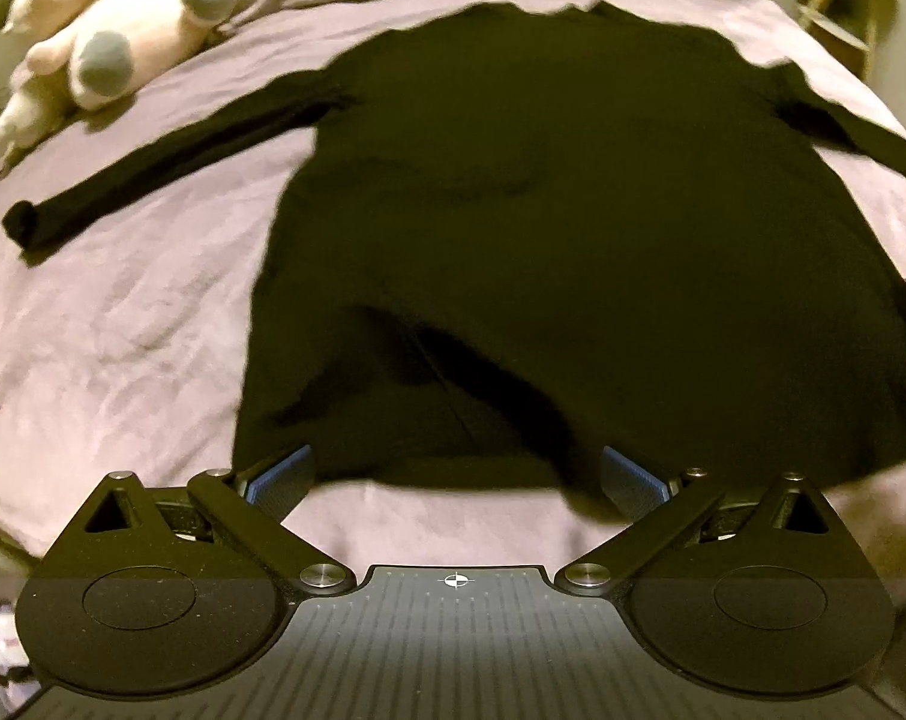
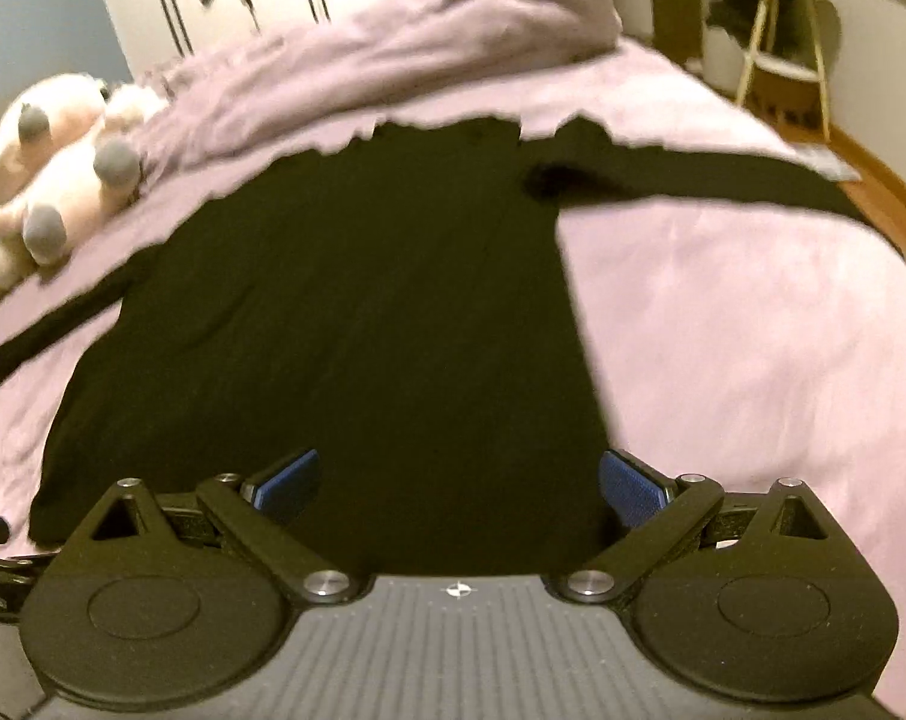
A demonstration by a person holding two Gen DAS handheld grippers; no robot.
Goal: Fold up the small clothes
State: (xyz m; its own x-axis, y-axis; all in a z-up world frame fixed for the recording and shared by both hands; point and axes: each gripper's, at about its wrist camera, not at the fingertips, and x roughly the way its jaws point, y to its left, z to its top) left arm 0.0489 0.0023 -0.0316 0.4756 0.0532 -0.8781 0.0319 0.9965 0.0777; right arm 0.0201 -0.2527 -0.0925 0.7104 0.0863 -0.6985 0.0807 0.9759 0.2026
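Two open grippers poised at the hem of a black long-sleeved top spread on a bed.

The black long-sleeved top [image 1: 543, 228] lies flat on the pink bed sheet [image 1: 123, 324], its long axis running straight away from both grippers, hem nearest, collar farthest, sleeves out to either side. The left gripper [image 1: 456, 474] hangs spread wide and empty at the hem's left end; the right gripper [image 2: 459, 483], equally wide and empty, sits over the hem's right corner. A plush toy [image 1: 123, 18] rests well beyond the left sleeve [image 1: 153, 171]. Each arm looks nearest its own side.
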